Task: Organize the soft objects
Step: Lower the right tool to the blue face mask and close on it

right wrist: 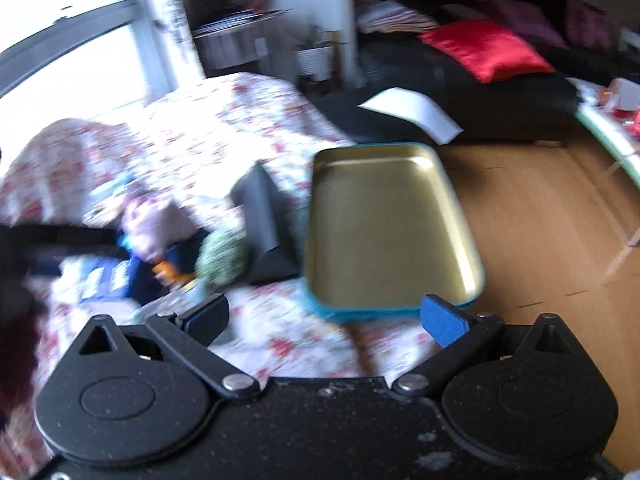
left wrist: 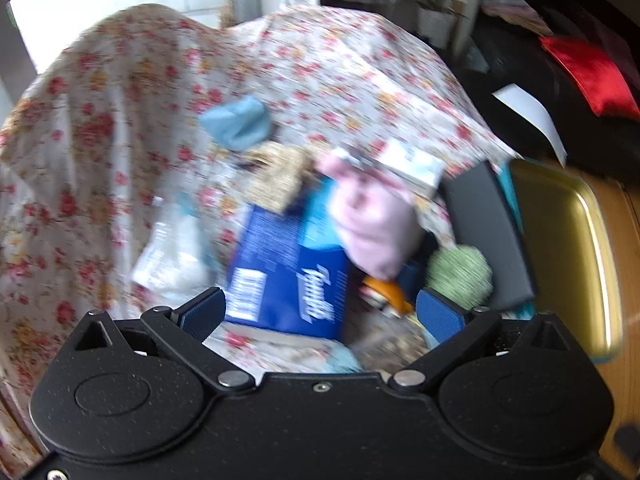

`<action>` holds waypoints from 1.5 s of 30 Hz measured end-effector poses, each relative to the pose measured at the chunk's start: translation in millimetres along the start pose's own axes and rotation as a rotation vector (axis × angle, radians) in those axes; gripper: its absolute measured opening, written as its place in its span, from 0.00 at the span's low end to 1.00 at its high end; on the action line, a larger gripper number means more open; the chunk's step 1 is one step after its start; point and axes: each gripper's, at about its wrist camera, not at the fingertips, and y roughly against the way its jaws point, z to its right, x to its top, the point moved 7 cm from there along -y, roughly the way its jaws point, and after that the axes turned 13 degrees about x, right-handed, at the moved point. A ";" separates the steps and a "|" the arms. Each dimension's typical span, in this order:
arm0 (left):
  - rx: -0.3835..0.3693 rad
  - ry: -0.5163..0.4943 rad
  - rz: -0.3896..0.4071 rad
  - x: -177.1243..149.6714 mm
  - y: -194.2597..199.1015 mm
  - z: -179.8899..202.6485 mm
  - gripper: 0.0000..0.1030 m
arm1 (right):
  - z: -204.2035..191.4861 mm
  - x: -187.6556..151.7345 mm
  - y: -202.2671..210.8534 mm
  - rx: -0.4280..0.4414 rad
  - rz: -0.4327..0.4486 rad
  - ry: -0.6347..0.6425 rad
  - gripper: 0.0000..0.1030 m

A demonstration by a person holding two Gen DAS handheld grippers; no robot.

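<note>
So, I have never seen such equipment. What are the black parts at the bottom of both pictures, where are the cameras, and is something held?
The black parts are two hand-held grippers; a person carries one in each hand. Each carries its own camera that looks forward along the two blue-padded fingers. The left gripper looks down on a flowered cloth with a pile: a dark blue packet, a pink soft thing, a green fluffy ball and a light blue cloth. The right gripper faces an empty gold tray beside the pile. Both are open and hold nothing. The pictures are blurred.
</note>
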 end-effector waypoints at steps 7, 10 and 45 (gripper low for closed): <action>0.085 0.080 0.030 27.8 -13.1 -55.3 0.96 | -27.3 -32.8 -12.0 0.128 -0.096 0.023 0.99; 0.141 0.116 0.039 39.1 -21.3 -84.6 0.96 | -37.1 -42.7 -21.0 0.142 -0.141 0.049 0.99; -0.154 -0.144 -0.186 -60.6 -30.3 17.2 0.96 | -46.8 -87.5 -72.4 0.260 -0.362 0.033 0.46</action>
